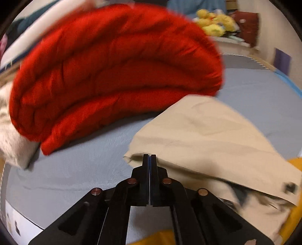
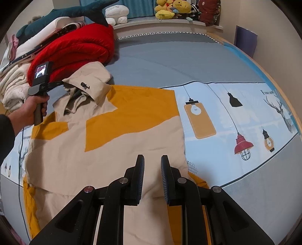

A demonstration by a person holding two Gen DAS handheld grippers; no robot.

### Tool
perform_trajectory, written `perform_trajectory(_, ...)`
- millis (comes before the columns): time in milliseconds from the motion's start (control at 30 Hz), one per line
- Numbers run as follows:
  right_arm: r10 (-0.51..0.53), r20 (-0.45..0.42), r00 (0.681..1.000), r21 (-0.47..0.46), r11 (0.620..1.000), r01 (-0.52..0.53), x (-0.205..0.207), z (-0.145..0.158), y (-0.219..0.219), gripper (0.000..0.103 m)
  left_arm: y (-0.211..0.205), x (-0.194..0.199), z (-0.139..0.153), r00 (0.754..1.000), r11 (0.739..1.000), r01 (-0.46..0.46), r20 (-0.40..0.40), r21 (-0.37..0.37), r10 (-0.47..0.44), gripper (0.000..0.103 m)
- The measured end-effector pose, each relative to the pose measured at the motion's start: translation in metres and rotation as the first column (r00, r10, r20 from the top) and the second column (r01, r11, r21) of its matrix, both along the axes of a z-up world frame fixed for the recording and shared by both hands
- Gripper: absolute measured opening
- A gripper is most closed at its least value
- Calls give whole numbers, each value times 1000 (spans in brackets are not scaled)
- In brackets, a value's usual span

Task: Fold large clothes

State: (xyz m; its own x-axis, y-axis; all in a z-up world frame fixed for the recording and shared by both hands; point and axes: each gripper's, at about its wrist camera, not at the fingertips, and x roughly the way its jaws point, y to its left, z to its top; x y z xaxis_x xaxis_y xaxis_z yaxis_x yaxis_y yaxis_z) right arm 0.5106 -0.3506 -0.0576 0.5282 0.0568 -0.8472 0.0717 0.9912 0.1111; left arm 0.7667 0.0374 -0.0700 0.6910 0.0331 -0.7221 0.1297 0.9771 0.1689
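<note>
The left hand-held gripper [image 1: 150, 157] pinches the beige-and-yellow jacket's [image 2: 105, 143] hood edge on the bed [image 2: 169, 62], the right hand-held gripper [image 2: 152, 160] hovers parted over its hem; folding inward likely comes next.

Left gripper [image 1: 150, 156] clamped, right gripper [image 2: 152, 160] parted.
Left hand [image 2: 32, 109] grips its handle beside the jacket [image 2: 105, 143] collar; right fingers hover spread over its hem.

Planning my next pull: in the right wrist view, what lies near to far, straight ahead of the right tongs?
Right tongs → beige-and-yellow garment → grey bedsheet → windowsill → yellow plush toys.
</note>
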Motion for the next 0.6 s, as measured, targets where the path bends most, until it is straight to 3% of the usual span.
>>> perform_trajectory(200,2,58,998,30,1000,-4,-8,23,-4,19,-42,-87,73,982,985,171,91,-31,-167,0)
perform_trajectory(267,-11,68,998,42,999,8,-11,29,-7,19,-65,-122,92,966,971,236,100,30,-237,0)
perform_trajectory(333,-22,69,997,73,997,17,-16,34,-10,19,-70,-134,95,966,967,245,61,74,-249,4)
perform_trajectory(400,-20,86,996,97,995,12,-25,41,-11,19,-61,-127,87,977,974,214,-1,76,-214,11)
perform_trajectory(467,-13,94,995,87,996,5,-32,42,-11,19,-43,-118,75,989,989,144,-31,31,-143,14)
perform_trajectory(533,-26,78,997,98,995,18,-36,39,-15,19,-19,-106,62,997,997,37,-60,-73,-42,26)
perform_trajectory(600,-39,66,997,111,993,31,-36,35,-20,19,1,-89,50,994,980,-67,-92,-186,50,26)
